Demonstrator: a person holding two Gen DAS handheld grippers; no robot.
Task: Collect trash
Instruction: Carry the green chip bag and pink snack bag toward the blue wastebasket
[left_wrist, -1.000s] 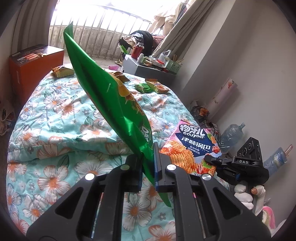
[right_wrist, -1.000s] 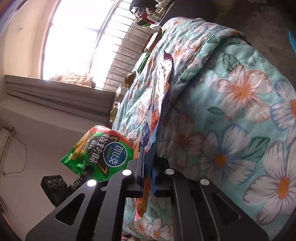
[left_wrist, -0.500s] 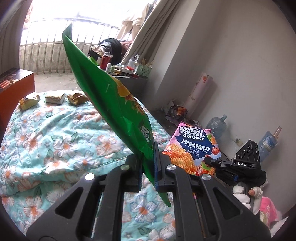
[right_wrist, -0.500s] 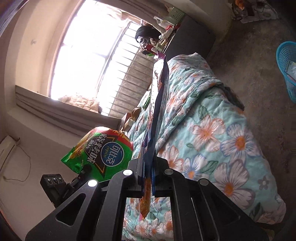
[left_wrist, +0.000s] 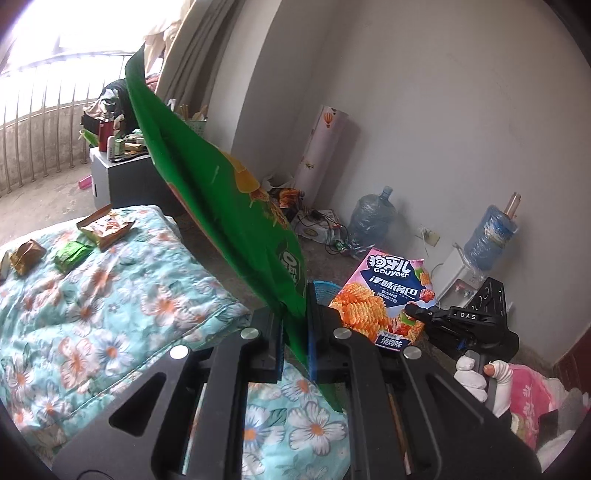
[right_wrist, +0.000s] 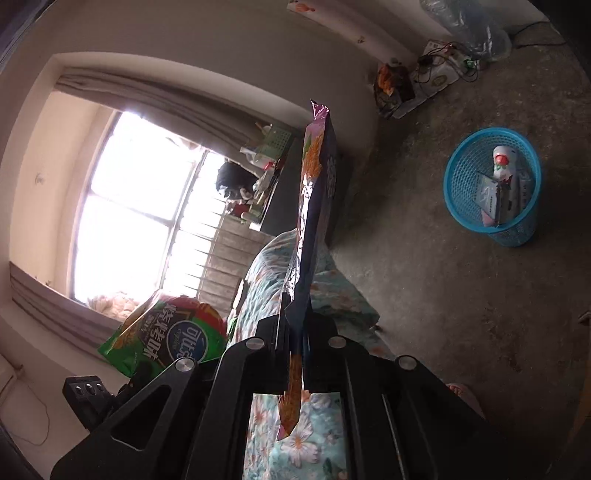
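My left gripper (left_wrist: 295, 328) is shut on a large green snack bag (left_wrist: 218, 195), held edge-on above the corner of the flowered bed (left_wrist: 110, 302). The green bag also shows in the right wrist view (right_wrist: 170, 339). My right gripper (right_wrist: 295, 332) is shut on a pink and blue snack bag (right_wrist: 314, 206); the left wrist view shows its printed face (left_wrist: 384, 299). A blue mesh waste basket (right_wrist: 469, 158) stands on the floor at the right with wrappers inside. Several small wrappers (left_wrist: 105, 229) lie on the far part of the bed.
A grey cabinet (left_wrist: 122, 173) with clutter on top stands beyond the bed. Two water jugs (left_wrist: 369, 218) and a white dispenser (left_wrist: 458, 273) stand along the wall. Cables and boxes (right_wrist: 439, 70) lie on the concrete floor. Pink cloth (left_wrist: 528, 398) lies at the right.
Both grippers have swung right, away from the bed toward the wall and floor, still holding their bags. The blue basket has come fully into the right wrist view.
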